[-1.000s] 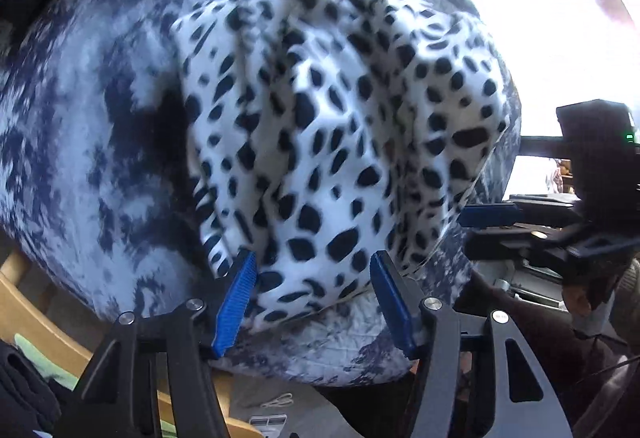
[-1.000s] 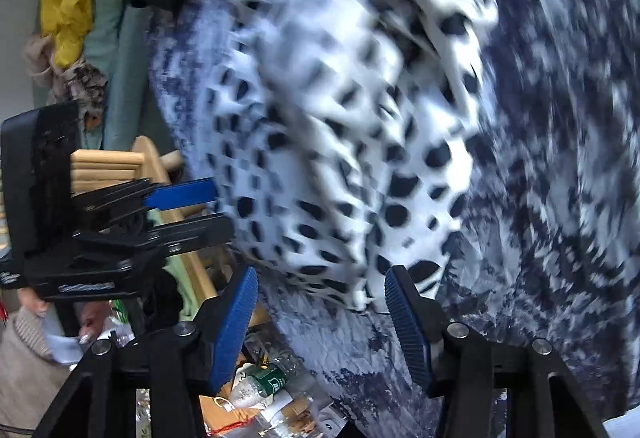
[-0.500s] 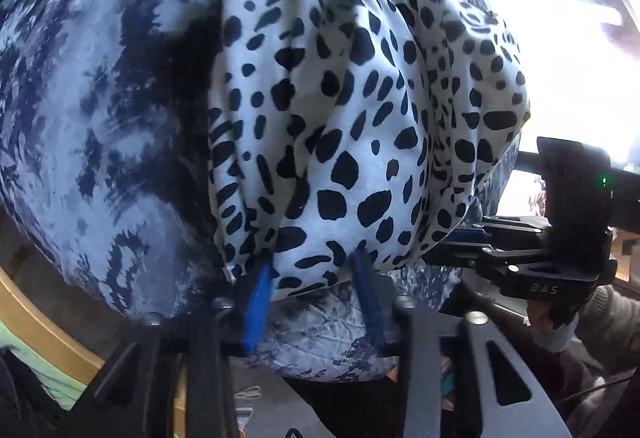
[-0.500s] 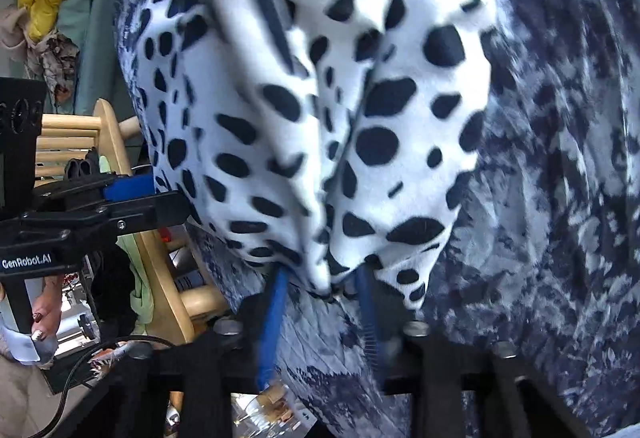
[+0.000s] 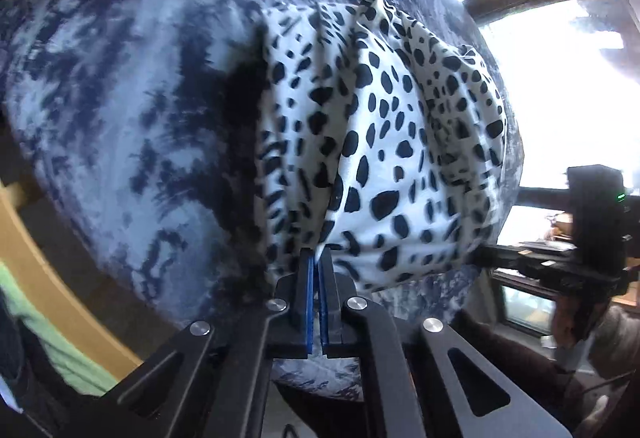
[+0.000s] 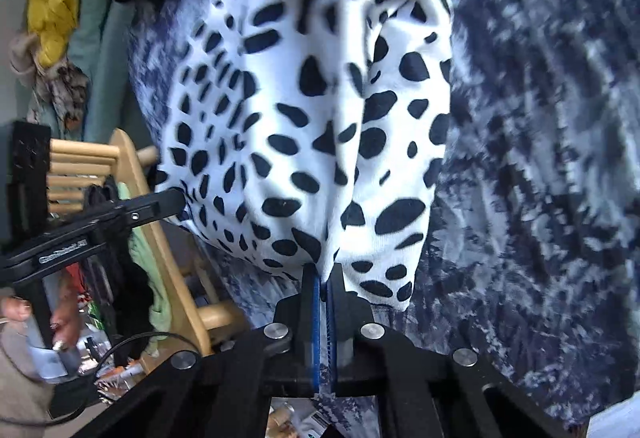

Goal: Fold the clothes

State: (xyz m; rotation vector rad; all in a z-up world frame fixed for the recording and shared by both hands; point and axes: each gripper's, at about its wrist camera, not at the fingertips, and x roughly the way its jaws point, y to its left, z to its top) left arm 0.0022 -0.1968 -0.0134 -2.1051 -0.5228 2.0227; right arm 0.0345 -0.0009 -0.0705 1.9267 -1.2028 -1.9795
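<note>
White, black-spotted cloth garment [image 5: 384,158] lies bunched on a blue-and-white mottled bedspread [image 5: 120,110]. Left gripper [image 5: 318,266] has its blue pads pressed together on the garment's near hem. Right gripper [image 6: 323,278] is likewise pinched tight on that hem further along, the fabric rising in folds from both. A wooden chair [image 6: 132,174] stands beside the bed.

Right gripper [image 6: 323,280] pinched tight on the near edge of the spotted cloth [image 6: 316,110]. Cloth bunched up on the blue and white cover [image 6: 540,142]. Left gripper [image 6: 176,198] touching the cloth's left edge. Wooden rack [image 6: 160,238] behind.
</note>
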